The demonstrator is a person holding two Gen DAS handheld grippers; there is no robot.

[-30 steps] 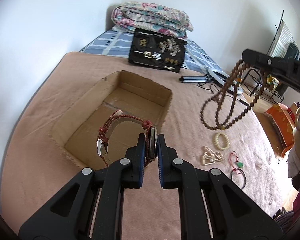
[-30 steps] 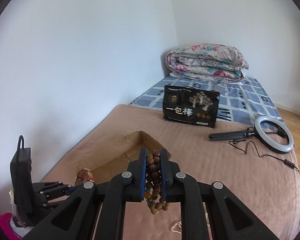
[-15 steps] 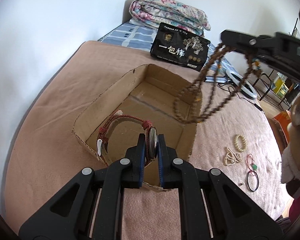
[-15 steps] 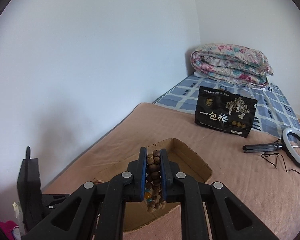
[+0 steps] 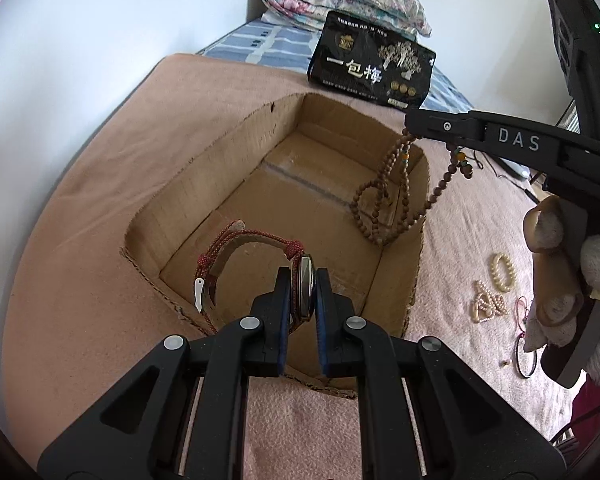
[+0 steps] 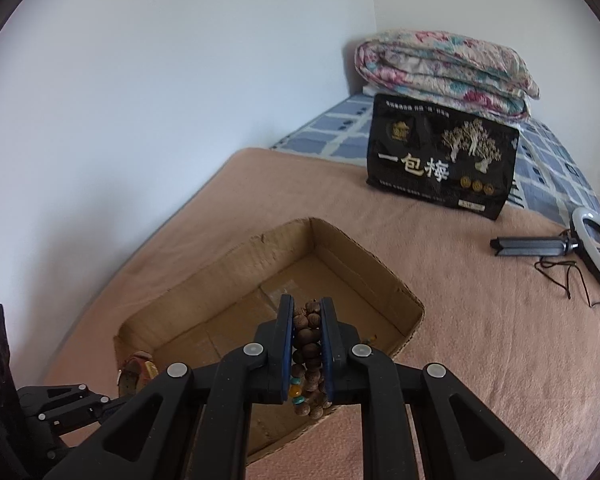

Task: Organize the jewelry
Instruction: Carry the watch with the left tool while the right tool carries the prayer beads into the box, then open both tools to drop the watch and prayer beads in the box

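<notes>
L gripper [image 5: 303, 292]: clamped on watch [image 5: 305, 286] by its case, red woven strap [image 5: 236, 240] looping out fwd, held over near end of cardboard box [image 5: 204, 172], just above its floor
R gripper [image 6: 306, 344]: pinched tight on wooden bead strand [image 6: 306, 350], a few turquoise + amber beads among the brown; in L view loops of it [image 5: 380, 208] dangle inside box by its R wall, not seen touching floor
Box: open top, ragged cut rim, sits on tan blanket [image 5: 100, 240]; nothing lying loose on its floor
Still on blanket, R of box: pale bead bracelet [image 5: 502, 272], small pearl-like cluster [image 5: 486, 304], red cord w/ green bit [image 5: 522, 312], dark hoop [image 5: 526, 354]
Bkgd: black snack bag [image 6: 440, 160] upright, folded floral quilt [image 6: 444, 68] behind it, ring light [image 6: 598, 248] on bed at R
</notes>
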